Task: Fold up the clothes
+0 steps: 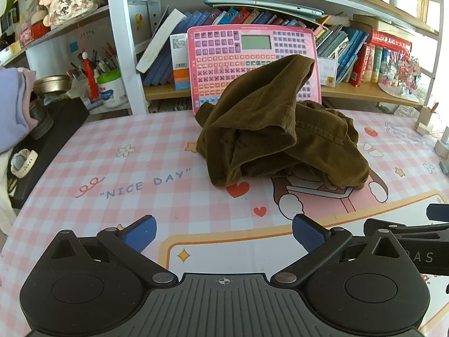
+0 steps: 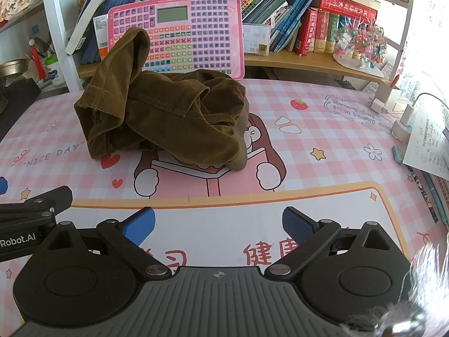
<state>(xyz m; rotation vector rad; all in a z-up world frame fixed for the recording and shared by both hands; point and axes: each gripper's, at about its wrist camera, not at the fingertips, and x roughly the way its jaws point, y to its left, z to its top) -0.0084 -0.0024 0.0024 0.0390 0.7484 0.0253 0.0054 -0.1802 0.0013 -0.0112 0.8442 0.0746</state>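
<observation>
One brown corduroy garment (image 1: 280, 129), one pink learning tablet (image 1: 252, 56), two tongs (image 1: 224, 233), one desk mat (image 1: 112, 168)

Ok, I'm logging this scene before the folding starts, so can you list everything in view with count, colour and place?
Garment: one, olive-brown corduroy, crumpled in a heap mid-table, one part propped up.
Desk mat: one, pink-and-white check with cartoon print and "NICE DAY", covering the table.
Learning pad: one, pink with a small screen, upright behind the garment against the shelf.
Books: many, mostly blue, some red, on the shelf behind.
Tub: one, white with green lid, left shelf.
Watch: one, white, left edge.
Paper sheet: one, white, handwritten, right edge.
Left hand-held gripper: one, black with blue pads, open, above the near mat, holding nothing.
Right hand-held gripper: same, open, empty.
</observation>
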